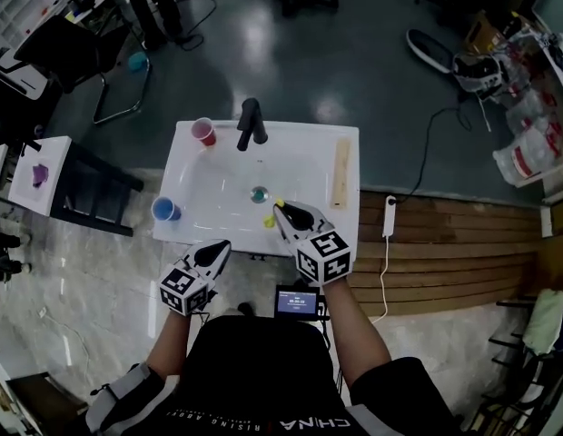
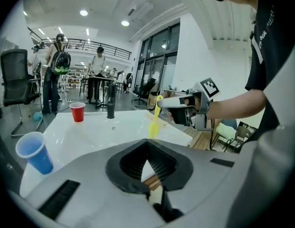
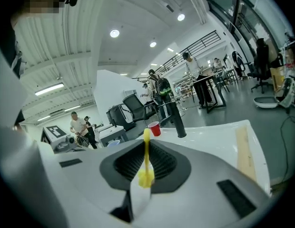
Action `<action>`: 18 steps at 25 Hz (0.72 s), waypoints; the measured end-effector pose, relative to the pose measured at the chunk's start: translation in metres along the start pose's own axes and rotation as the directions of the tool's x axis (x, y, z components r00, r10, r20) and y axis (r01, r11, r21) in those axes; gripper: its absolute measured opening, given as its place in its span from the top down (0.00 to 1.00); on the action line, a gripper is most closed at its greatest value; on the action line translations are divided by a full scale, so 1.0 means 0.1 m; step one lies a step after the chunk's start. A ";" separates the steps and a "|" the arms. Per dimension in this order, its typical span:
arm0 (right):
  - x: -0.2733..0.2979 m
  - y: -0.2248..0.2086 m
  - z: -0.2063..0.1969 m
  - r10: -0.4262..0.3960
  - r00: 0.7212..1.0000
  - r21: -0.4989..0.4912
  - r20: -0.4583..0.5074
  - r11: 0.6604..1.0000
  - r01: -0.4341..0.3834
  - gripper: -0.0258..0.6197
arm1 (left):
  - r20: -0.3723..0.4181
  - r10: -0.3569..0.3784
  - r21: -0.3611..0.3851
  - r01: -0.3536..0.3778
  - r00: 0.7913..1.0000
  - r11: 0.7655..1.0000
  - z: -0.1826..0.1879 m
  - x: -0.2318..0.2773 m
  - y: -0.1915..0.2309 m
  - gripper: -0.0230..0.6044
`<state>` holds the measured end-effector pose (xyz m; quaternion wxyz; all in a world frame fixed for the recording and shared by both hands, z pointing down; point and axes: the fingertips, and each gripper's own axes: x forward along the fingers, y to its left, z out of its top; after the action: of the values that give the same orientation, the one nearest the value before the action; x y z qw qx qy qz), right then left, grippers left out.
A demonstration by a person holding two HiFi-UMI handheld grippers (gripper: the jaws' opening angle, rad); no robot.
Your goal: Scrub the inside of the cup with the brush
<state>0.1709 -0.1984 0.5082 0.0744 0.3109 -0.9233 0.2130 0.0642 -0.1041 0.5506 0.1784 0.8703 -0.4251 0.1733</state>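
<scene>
A blue cup [image 1: 164,210] stands on the front left rim of the white sink [image 1: 345,143], and a red cup [image 1: 203,132] stands at its back left corner. My right gripper [image 1: 280,209] is shut on a yellow brush [image 1: 270,219] and holds it over the front of the basin. From the right gripper view the brush [image 3: 146,148] sticks up between the jaws. My left gripper [image 1: 222,246] hovers just in front of the sink, right of the blue cup [image 2: 35,151], shut with nothing in it. The left gripper view also shows the brush [image 2: 153,125] and red cup [image 2: 77,112].
A black faucet [image 1: 251,123] rises at the back of the basin, with the drain [image 1: 259,193] in the middle. A wooden strip [image 1: 340,173] lies along the sink's right rim. Wooden decking lies to the right, and a side table [image 1: 41,173] to the left. People stand in the background.
</scene>
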 end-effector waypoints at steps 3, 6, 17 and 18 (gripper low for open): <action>-0.17 0.12 -0.06 -0.032 0.999 0.001 0.020 0.999 0.032 0.90 | 0.006 -0.059 -0.012 0.059 0.998 0.998 -0.07 -0.01 -0.10 0.96; -0.28 0.29 -0.11 -0.066 0.997 0.001 0.041 0.998 0.066 0.90 | 0.030 -0.110 -0.007 0.110 0.993 0.994 -0.05 -0.13 -0.15 0.95; -0.48 1.44 -0.27 -0.130 0.988 -0.048 0.080 0.990 0.135 0.90 | 0.083 -0.200 0.047 0.197 0.976 0.979 -0.27 -1.07 -0.34 0.96; -0.50 1.53 -0.28 -0.135 0.987 -0.055 0.084 0.989 0.140 0.90 | 0.081 -0.206 0.055 0.202 0.975 0.978 -0.31 -1.15 -0.35 0.96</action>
<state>0.1183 -0.0497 0.4666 0.0614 0.3800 -0.9078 0.1667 0.0211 0.0085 0.5200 0.1565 0.9199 -0.3367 0.1261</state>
